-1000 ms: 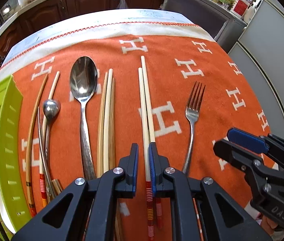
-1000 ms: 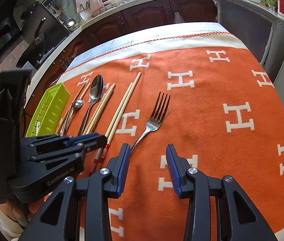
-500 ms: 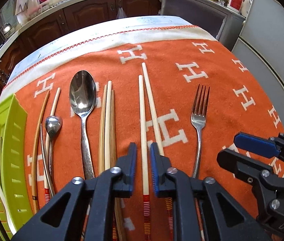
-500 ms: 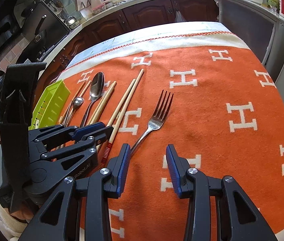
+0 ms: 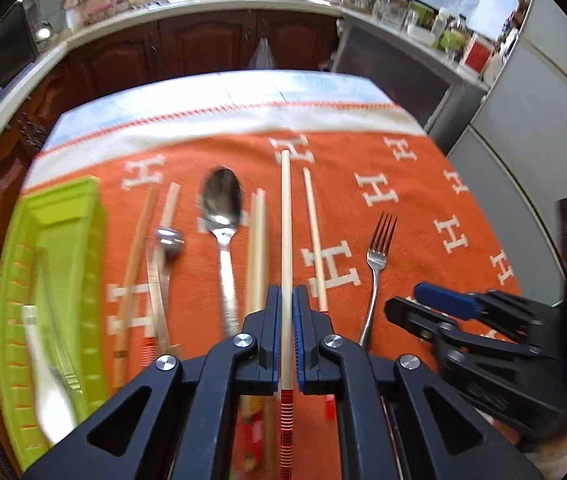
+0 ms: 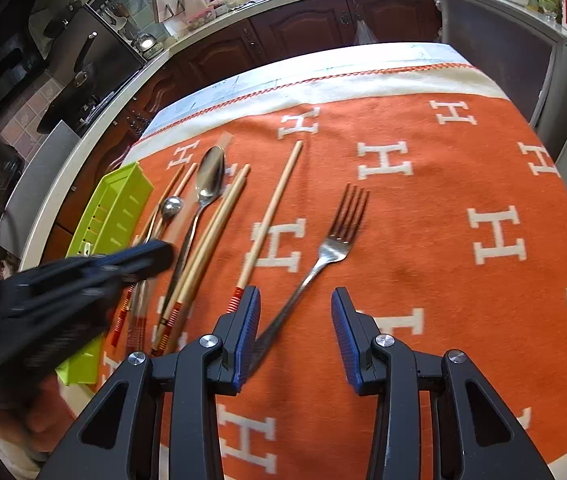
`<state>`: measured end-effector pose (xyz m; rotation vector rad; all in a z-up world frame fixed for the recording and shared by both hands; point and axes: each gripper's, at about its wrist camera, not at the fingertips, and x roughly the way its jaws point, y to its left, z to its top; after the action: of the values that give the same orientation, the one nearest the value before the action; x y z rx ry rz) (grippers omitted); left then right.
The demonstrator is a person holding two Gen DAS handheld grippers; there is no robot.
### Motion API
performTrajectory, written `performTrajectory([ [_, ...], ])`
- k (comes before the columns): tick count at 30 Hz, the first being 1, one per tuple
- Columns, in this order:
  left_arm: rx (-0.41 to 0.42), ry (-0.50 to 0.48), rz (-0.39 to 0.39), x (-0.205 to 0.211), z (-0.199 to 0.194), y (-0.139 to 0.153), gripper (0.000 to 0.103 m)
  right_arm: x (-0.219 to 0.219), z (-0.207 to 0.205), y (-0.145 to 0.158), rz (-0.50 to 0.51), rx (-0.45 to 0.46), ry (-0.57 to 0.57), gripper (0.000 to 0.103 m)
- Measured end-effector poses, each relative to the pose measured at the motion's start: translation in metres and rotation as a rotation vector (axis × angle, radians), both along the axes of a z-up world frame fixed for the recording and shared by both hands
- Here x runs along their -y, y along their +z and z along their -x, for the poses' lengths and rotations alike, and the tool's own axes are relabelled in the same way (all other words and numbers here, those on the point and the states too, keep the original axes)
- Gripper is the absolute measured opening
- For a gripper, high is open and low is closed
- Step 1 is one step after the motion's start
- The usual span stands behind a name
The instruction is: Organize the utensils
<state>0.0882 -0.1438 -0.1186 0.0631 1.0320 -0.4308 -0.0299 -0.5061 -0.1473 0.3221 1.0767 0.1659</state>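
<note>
The left gripper (image 5: 286, 312) was clamped on one pale wooden chopstick (image 5: 285, 240), a slim round stick with red and yellow bands at its near end, raised off the orange blanket (image 6: 423, 240). Its mate, the second chopstick (image 6: 270, 212), was left lying on the woven, H-patterned cloth. Beside it were seen a polished steel fork (image 6: 331, 240), a large steel spoon (image 5: 222, 208), a darker wooden pair of chopsticks (image 5: 257, 240) and a small ladle (image 5: 169, 238). A slotted lime-green plastic tray (image 5: 95, 280) was set at the blanket's left edge; its contents were blurred, only a white handle being made out. The right gripper (image 6: 296, 334) was held agape over the fork's handle, nothing pressed between its ribbed blue pads. Bare cloth was left right of the fork.
</note>
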Motion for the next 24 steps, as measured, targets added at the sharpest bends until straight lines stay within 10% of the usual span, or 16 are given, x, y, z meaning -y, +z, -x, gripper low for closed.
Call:
performTrajectory([
  [9,0.113,0.179,-0.111,-0.094,0.004,0.049,0.003,-0.038,-0.015,-0.011,-0.020,-0.044,0.018,0.038],
  [19,0.002,0.306,-0.186,-0.166,-0.016,-0.003,0.004,-0.085,-0.045,-0.026,0.217,-0.034,-0.010,0.036],
  [24,-0.030,0.328,-0.157,-0.178,-0.018,-0.017,0.004,-0.103,-0.045,-0.028,0.345,-0.005,-0.024,0.008],
])
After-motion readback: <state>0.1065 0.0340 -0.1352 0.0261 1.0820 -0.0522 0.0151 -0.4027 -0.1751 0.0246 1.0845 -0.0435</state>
